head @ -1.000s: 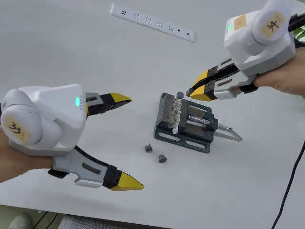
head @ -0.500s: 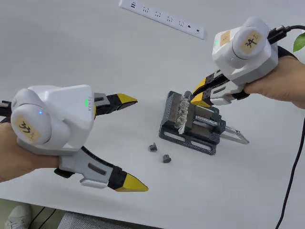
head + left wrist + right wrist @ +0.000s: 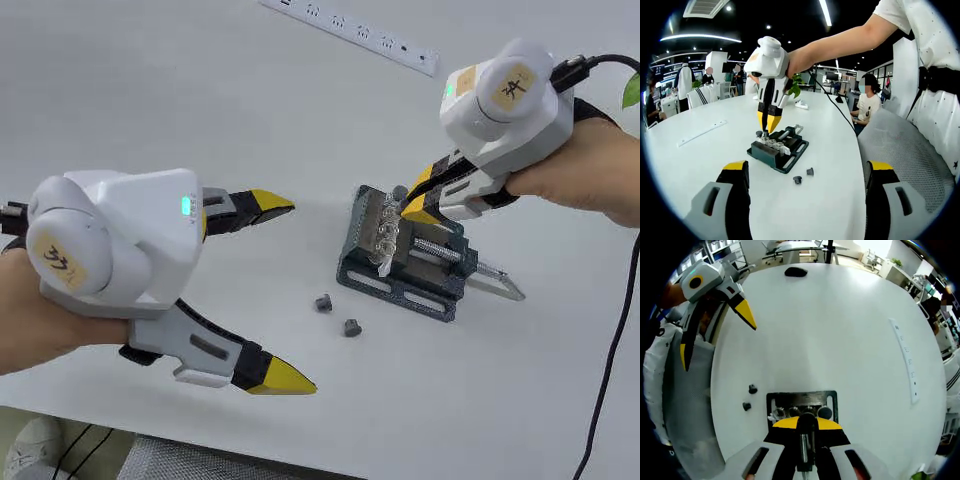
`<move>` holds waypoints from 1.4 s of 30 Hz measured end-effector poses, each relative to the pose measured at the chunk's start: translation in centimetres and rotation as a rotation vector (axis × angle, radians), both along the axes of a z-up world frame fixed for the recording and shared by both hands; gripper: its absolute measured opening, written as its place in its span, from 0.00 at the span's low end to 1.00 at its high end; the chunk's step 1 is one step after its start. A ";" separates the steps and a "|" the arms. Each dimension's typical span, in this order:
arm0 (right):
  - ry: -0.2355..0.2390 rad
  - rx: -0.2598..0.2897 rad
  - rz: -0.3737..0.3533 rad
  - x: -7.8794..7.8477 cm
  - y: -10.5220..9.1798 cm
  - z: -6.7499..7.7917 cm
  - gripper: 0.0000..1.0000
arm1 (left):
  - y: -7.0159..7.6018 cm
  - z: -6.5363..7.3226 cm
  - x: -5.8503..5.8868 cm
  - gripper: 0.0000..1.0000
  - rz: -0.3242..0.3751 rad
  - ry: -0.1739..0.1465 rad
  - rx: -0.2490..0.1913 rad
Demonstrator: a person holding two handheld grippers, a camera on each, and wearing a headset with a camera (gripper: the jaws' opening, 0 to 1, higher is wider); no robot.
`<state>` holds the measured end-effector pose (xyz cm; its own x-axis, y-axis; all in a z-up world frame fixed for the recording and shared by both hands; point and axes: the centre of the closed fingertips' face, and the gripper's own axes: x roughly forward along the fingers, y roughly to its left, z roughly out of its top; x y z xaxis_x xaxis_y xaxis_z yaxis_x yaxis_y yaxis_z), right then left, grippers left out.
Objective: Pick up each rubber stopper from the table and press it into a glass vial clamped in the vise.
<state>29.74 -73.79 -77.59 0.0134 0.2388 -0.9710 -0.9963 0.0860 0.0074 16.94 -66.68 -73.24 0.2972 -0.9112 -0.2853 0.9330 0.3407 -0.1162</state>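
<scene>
A dark vise (image 3: 424, 283) holds a row of several glass vials (image 3: 384, 236). The far-end vial carries a grey stopper (image 3: 399, 190) (image 3: 824, 412) (image 3: 759, 133). My right gripper (image 3: 409, 204) is right beside that one, over the row, shut on a dark rubber stopper (image 3: 807, 419) pinched between its yellow tips. Two loose stoppers (image 3: 323, 303) (image 3: 351, 326) lie on the white table in front of the vise, also seen as stoppers (image 3: 797, 179) (image 3: 810, 171). My left gripper (image 3: 288, 292) hovers left of them, wide open and holding nothing.
A white power strip (image 3: 350, 30) lies at the table's far edge. The vise's screw handle (image 3: 496, 282) sticks out to the right. A black cable (image 3: 612, 360) runs down the right side. People sit and stand in the room behind the table.
My right gripper has come down and left, from beside the vise's far end to over the vial row. The left gripper has stayed open in about the same place.
</scene>
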 end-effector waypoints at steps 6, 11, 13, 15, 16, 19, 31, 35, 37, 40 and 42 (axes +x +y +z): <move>0.004 -0.007 -0.027 0.2 0.2 -0.2 0.06 | 0.0 0.0 0.0 0.96 0.000 0.005 -0.007; 0.008 -0.025 -0.038 0.2 -0.1 -0.4 0.06 | 0.1 0.0 0.0 0.96 0.001 0.007 -0.013; 0.011 -0.022 -0.042 0.2 0.0 -0.4 0.06 | 0.0 0.1 0.0 0.96 0.003 0.010 -0.019; 0.013 -0.029 -0.042 0.4 -0.1 -0.6 0.06 | 0.0 0.1 0.1 0.96 0.003 0.008 -0.022; 0.016 -0.025 -0.045 0.4 0.0 -0.6 0.06 | 0.0 0.1 0.1 0.96 0.003 0.008 -0.021; 0.018 -0.030 -0.041 0.4 0.0 -0.6 0.06 | 0.0 0.1 0.1 0.96 0.004 0.010 -0.026; 0.030 -0.022 -0.068 0.5 0.0 -0.6 0.06 | 0.0 0.1 0.1 0.95 0.005 0.010 -0.031; 0.040 -0.011 -0.093 0.5 0.0 -0.6 0.06 | 0.0 0.1 0.1 0.95 0.005 0.012 -0.032; 0.044 -0.011 -0.101 0.5 0.0 -0.6 0.06 | -0.1 0.1 0.0 0.95 0.004 0.014 -0.034; 0.049 -0.010 -0.105 0.4 0.0 -0.5 0.05 | 0.0 0.0 0.0 0.95 0.006 0.015 -0.034; 0.049 -0.009 -0.103 0.4 0.0 -0.5 0.05 | 0.0 0.1 0.0 0.95 0.006 0.015 -0.036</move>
